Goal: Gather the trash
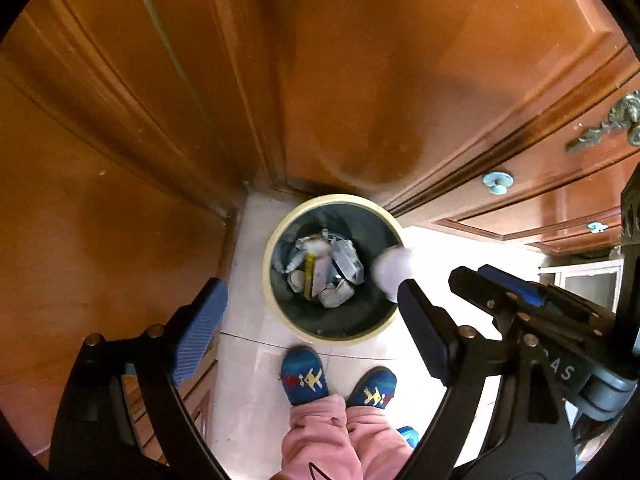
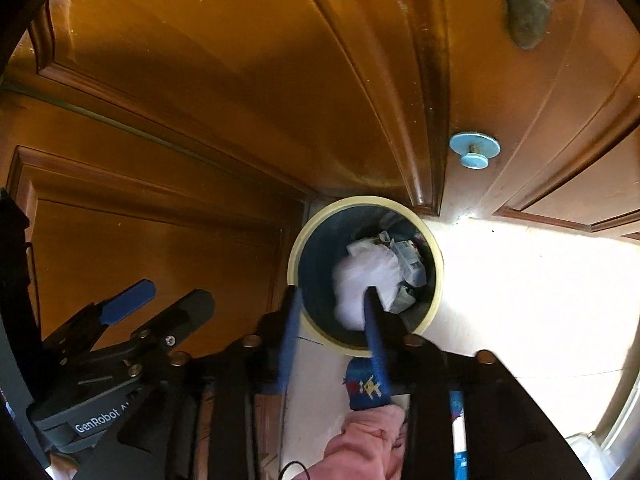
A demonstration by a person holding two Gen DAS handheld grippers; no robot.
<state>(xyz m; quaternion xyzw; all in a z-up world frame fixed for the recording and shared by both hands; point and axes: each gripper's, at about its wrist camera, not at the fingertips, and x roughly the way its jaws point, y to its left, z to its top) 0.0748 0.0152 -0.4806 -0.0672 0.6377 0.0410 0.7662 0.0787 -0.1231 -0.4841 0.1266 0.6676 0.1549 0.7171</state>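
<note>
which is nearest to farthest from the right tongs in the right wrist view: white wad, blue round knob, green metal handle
1. white wad, just past the right tongs, over the bin
2. blue round knob, on the wood above
3. green metal handle, top right

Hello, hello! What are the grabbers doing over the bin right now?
Left tool open, empty. Right tool open above the bin; white wad, blurred, below its tips, over the bin mouth. Slippers beside the bin, nothing blocking.
</note>
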